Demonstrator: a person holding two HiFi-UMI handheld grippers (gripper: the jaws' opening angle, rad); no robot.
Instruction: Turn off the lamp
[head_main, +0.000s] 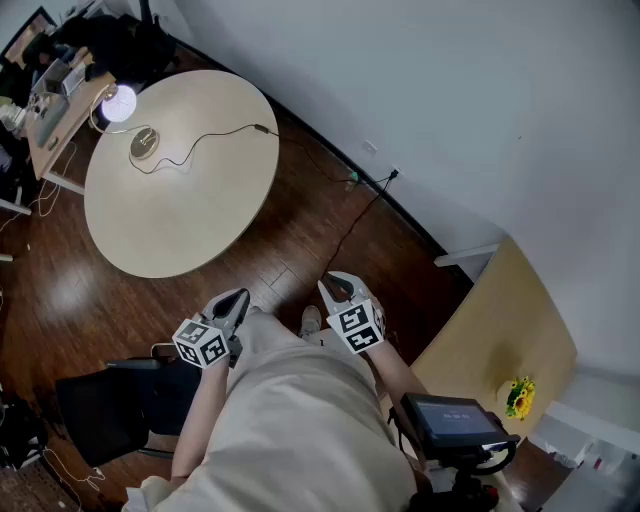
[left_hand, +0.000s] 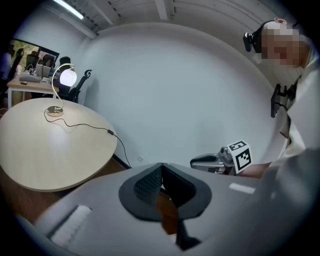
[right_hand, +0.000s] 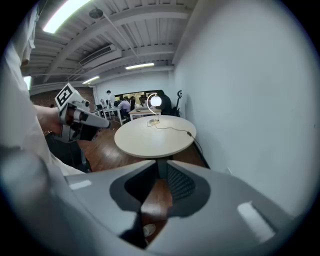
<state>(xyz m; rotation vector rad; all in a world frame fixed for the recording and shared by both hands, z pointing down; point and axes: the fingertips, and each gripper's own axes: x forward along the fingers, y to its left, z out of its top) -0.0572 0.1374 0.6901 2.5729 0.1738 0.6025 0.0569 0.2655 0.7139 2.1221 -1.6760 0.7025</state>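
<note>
The lamp (head_main: 118, 103) glows, its white globe on a curved stem over a round base (head_main: 144, 143), at the far edge of the round beige table (head_main: 180, 210). Its black cord (head_main: 215, 133) runs across the tabletop toward the wall. Both grippers are held in front of the person's body, well short of the table. My left gripper (head_main: 238, 300) has its tips together with nothing between them. My right gripper (head_main: 336, 288) shows a narrow gap between its tips and holds nothing. The lamp (left_hand: 67, 77) shows far left in the left gripper view, and the lamp (right_hand: 156, 101) is small and centred in the right gripper view.
A black chair (head_main: 110, 410) stands at the person's left. A wooden desk (head_main: 500, 320) with yellow flowers (head_main: 519, 396) lies to the right, and a screen device (head_main: 455, 420) sits by the person's right side. A cluttered desk (head_main: 55, 95) stands beyond the lamp. The floor is dark wood.
</note>
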